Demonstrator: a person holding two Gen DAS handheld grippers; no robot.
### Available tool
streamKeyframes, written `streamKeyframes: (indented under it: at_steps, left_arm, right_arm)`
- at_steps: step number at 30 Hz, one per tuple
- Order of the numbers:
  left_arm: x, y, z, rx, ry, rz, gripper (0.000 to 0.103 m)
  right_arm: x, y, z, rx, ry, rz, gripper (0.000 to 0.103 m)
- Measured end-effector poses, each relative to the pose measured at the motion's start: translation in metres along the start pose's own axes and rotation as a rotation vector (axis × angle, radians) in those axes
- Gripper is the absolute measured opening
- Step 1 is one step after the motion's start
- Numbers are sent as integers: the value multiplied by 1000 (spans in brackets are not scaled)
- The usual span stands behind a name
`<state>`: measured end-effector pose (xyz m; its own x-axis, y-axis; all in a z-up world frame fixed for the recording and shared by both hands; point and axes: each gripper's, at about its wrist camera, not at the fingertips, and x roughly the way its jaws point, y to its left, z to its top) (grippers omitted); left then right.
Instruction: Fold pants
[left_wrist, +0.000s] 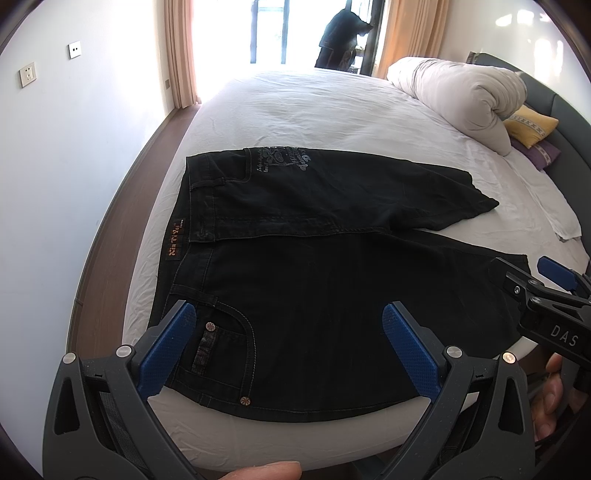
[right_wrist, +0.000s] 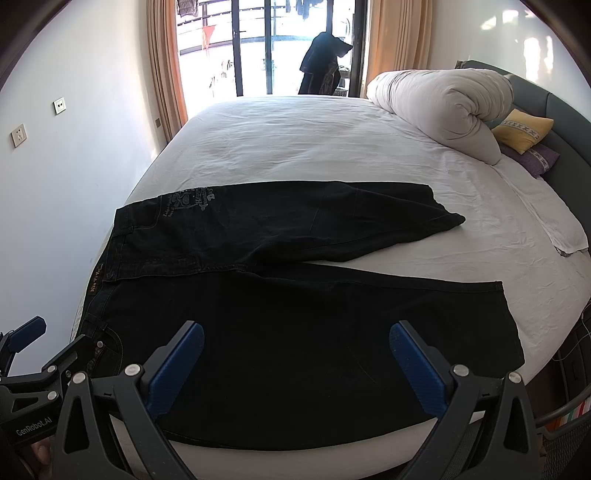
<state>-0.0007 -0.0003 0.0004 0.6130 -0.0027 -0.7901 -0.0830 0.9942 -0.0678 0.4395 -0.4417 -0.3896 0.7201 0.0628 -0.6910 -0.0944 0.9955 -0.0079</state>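
Observation:
Black denim pants (left_wrist: 314, 266) lie flat on the white bed, waistband to the left, two legs spread to the right; they also show in the right wrist view (right_wrist: 295, 325). My left gripper (left_wrist: 288, 314) is open and empty, hovering over the near hip pocket by the bed's front edge. My right gripper (right_wrist: 295, 332) is open and empty above the middle of the near leg. The right gripper (left_wrist: 524, 273) also shows at the right edge of the left wrist view, by the near leg's hem. The left gripper (right_wrist: 51, 339) shows at the lower left of the right wrist view.
The white bed sheet (left_wrist: 314, 110) stretches beyond the pants. A rolled white duvet (left_wrist: 461, 92) and yellow and purple cushions (left_wrist: 532, 125) lie at the far right by the dark headboard. A folded white cloth (right_wrist: 561, 229) lies right. A wall (left_wrist: 55, 166) with sockets stands left.

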Motion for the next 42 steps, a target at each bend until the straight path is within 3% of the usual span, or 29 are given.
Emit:
streamKeyframes:
  at_steps: [5, 12, 17, 20, 26, 28, 31, 36, 42]
  left_arm:
    - [7, -11, -8, 13, -1, 26, 103]
    - [23, -6, -6, 72, -50, -12, 103]
    - [65, 10, 36, 138, 1, -69, 103]
    - [94, 18, 73, 213, -23, -68, 103]
    - [175, 36, 167, 400, 67, -65, 103]
    - [209, 41, 194, 465, 115, -60, 103]
    - [261, 49, 225, 525, 240, -147, 103]
    - [306, 55, 233, 640, 375, -185, 97]
    - [330, 81, 242, 576, 454, -263, 82]
  right_arm:
    - [3, 1, -1, 0, 6, 3, 103]
    - [13, -10, -1, -5, 27, 57, 103]
    - [30, -34, 15, -1, 32, 134, 103]
    - [41, -44, 29, -32, 12, 187, 103]
    - [71, -57, 60, -135, -4, 276, 99]
    - [86, -59, 69, -176, 13, 299, 93]
    - [109, -63, 81, -213, 61, 338, 78]
    - [138, -62, 94, -269, 94, 385, 74]
    - [166, -59, 100, -296, 133, 415, 71]
